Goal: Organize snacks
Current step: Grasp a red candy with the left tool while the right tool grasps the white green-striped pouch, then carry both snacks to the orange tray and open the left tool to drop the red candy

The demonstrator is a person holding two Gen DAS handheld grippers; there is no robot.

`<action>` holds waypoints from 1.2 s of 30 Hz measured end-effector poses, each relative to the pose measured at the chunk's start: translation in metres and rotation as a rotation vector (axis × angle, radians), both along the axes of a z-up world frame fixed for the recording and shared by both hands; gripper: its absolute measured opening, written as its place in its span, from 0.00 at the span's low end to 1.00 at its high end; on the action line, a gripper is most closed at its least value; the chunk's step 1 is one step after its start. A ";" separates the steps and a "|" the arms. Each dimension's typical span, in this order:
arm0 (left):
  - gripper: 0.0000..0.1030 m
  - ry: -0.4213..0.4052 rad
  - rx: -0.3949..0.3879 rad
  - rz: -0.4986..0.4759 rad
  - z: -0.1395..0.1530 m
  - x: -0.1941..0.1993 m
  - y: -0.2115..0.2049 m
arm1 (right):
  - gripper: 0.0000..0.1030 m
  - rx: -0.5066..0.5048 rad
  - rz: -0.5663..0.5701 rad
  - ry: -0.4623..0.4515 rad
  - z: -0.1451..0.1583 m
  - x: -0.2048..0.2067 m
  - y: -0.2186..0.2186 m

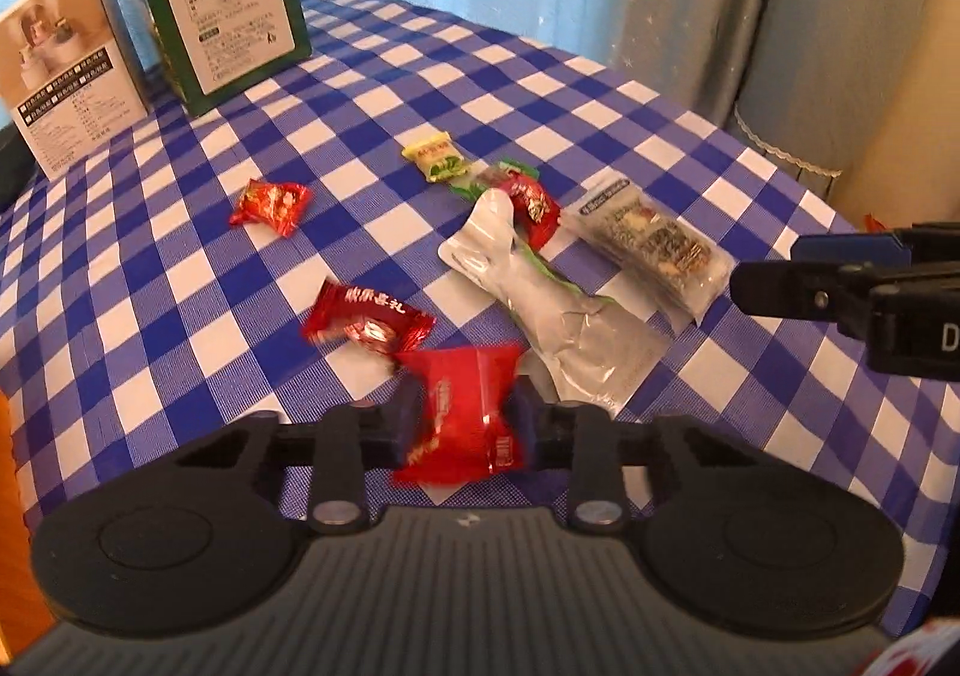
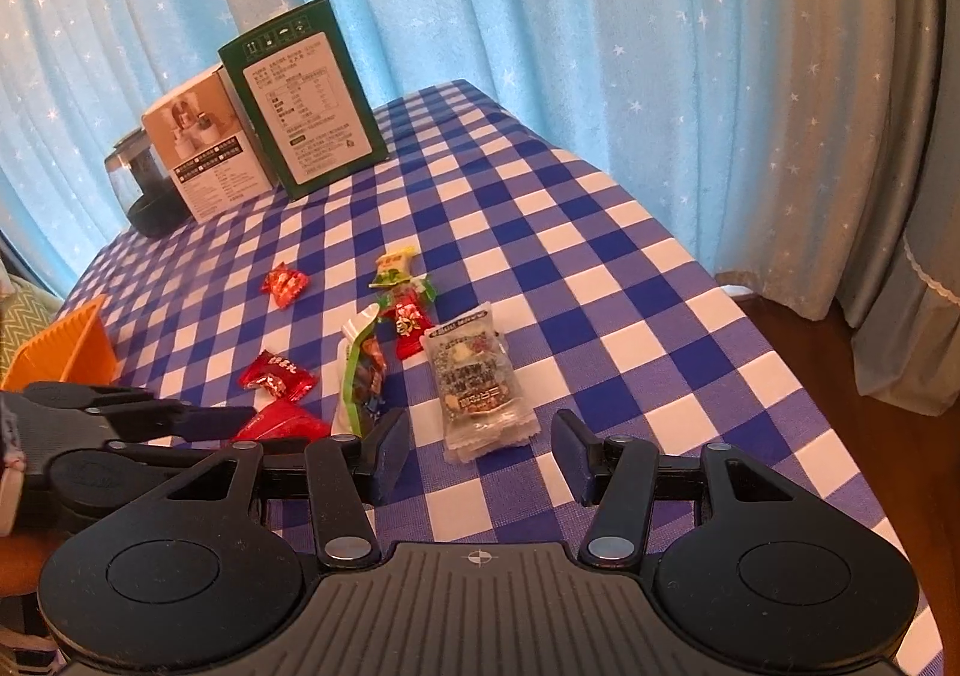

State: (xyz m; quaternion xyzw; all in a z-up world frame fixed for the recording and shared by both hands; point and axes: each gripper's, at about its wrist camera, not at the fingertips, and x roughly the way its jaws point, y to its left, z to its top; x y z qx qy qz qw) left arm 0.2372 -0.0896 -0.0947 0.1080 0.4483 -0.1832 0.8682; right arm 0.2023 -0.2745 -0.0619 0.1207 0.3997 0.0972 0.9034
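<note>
While pinched between the left gripper (image 1: 465, 415) pads at lower centre of the left view, red packet (image 1: 462, 412) held by crinkly wrapper only; liable to slip. Right gripper (image 2: 480, 460) jaws spread, empty, near clear pack (image 2: 480, 394); collision possible with left.

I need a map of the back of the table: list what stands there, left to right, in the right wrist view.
Dark glass-topped appliance → white box → green box.
</note>
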 end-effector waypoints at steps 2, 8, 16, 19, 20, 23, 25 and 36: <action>0.25 -0.017 -0.005 0.028 0.001 -0.006 0.004 | 0.52 0.001 0.023 -0.008 0.001 0.001 0.004; 0.24 -0.031 -0.035 0.131 0.004 -0.034 0.028 | 0.52 0.002 0.118 -0.035 0.003 0.013 0.030; 0.24 -0.048 -0.100 0.266 0.017 -0.061 0.064 | 0.38 -0.050 0.221 -0.018 -0.012 0.042 0.070; 0.24 -0.046 -0.114 0.286 0.019 -0.067 0.070 | 0.33 -0.072 0.225 0.014 -0.021 0.052 0.080; 0.24 -0.047 -0.120 0.291 0.019 -0.069 0.071 | 0.32 -0.076 0.217 0.022 -0.022 0.054 0.081; 0.24 -0.049 -0.137 0.306 0.019 -0.074 0.074 | 0.27 -0.068 0.192 0.052 -0.026 0.062 0.082; 0.24 -0.044 -0.149 0.314 0.018 -0.077 0.075 | 0.26 -0.069 0.187 0.060 -0.029 0.066 0.082; 0.24 -0.036 -0.176 0.343 0.021 -0.091 0.079 | 0.22 -0.138 0.217 0.033 -0.025 0.058 0.095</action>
